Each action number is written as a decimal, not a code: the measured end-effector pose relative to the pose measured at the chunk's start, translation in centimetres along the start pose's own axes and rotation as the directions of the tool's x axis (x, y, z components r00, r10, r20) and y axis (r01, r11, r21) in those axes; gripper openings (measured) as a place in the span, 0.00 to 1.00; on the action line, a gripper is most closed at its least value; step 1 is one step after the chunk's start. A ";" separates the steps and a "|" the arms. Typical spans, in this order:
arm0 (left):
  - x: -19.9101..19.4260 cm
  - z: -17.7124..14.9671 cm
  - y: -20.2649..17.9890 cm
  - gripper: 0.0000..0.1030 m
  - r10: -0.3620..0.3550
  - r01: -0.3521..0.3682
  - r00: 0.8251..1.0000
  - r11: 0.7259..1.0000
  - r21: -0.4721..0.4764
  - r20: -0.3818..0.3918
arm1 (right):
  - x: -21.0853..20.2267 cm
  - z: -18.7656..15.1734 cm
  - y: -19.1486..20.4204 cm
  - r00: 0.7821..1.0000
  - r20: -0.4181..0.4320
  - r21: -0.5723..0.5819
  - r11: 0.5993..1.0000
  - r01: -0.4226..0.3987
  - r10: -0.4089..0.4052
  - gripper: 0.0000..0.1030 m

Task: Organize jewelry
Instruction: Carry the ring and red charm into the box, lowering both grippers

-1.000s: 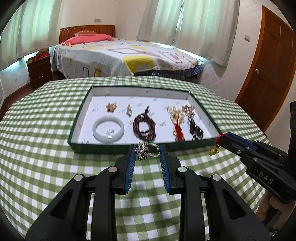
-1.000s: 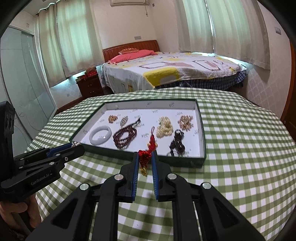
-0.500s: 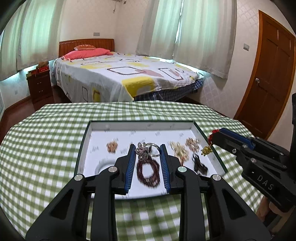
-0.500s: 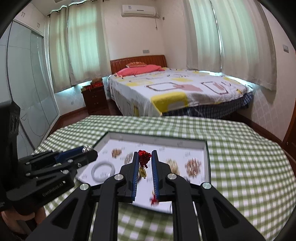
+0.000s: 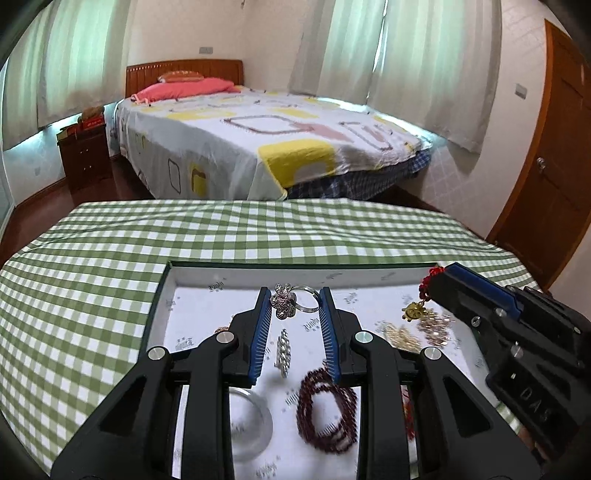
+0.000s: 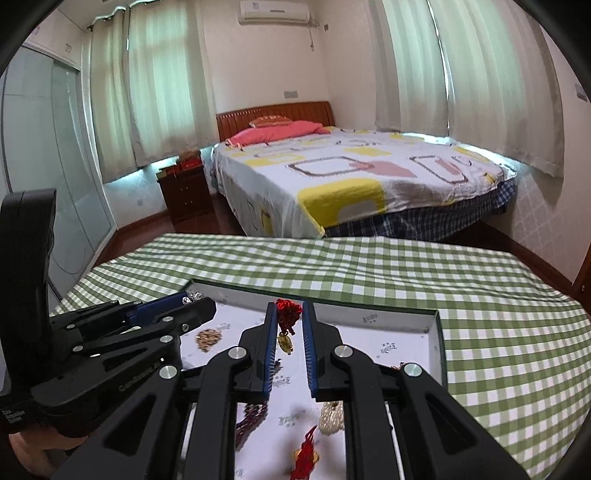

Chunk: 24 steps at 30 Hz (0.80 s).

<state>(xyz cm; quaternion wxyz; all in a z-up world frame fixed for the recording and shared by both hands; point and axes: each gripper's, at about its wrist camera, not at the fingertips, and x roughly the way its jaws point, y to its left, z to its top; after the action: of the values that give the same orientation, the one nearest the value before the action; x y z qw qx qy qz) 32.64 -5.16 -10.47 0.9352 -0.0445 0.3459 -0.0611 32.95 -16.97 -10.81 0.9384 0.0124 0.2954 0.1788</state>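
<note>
Both grippers have swung from the near edge to over the jewelry tray [image 5: 168, 295] mid-frame, left gripper [image 5: 295, 301] pinching the flower ring [image 5: 283, 303], right gripper [image 6: 290, 314] clamping the red knot charm [image 6: 288, 314], so drop-off looks next.

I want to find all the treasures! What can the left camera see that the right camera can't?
Only the left wrist view shows the pale bangle, the silver chain piece and the wooden door.

Only the right wrist view shows the air conditioner and the red tassel lying in the box.

Both show the box on the checked cloth, the dark red beads, the left gripper shut on the flower ring, the right gripper shut on the red knot charm, and the bed.
</note>
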 end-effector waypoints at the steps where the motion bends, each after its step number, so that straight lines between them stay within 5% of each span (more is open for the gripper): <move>1: 0.8 0.0 0.0 0.25 0.005 -0.005 1.000 1.000 0.004 -0.013 | 0.6 -0.1 -0.2 1.000 -0.010 0.002 1.000 0.001 -0.001 0.14; 24: 8.4 0.2 0.5 0.25 0.030 -0.037 0.967 0.999 -0.024 -0.252 | 7.4 -0.9 -1.4 0.973 -0.228 0.016 0.999 0.047 -0.043 0.14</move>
<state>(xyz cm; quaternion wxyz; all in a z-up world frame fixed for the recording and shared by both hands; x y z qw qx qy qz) 39.16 -5.92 -15.82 0.8839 -0.0441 0.4634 -0.0454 38.56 -15.86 -15.82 0.9021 -0.0050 0.4029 0.1546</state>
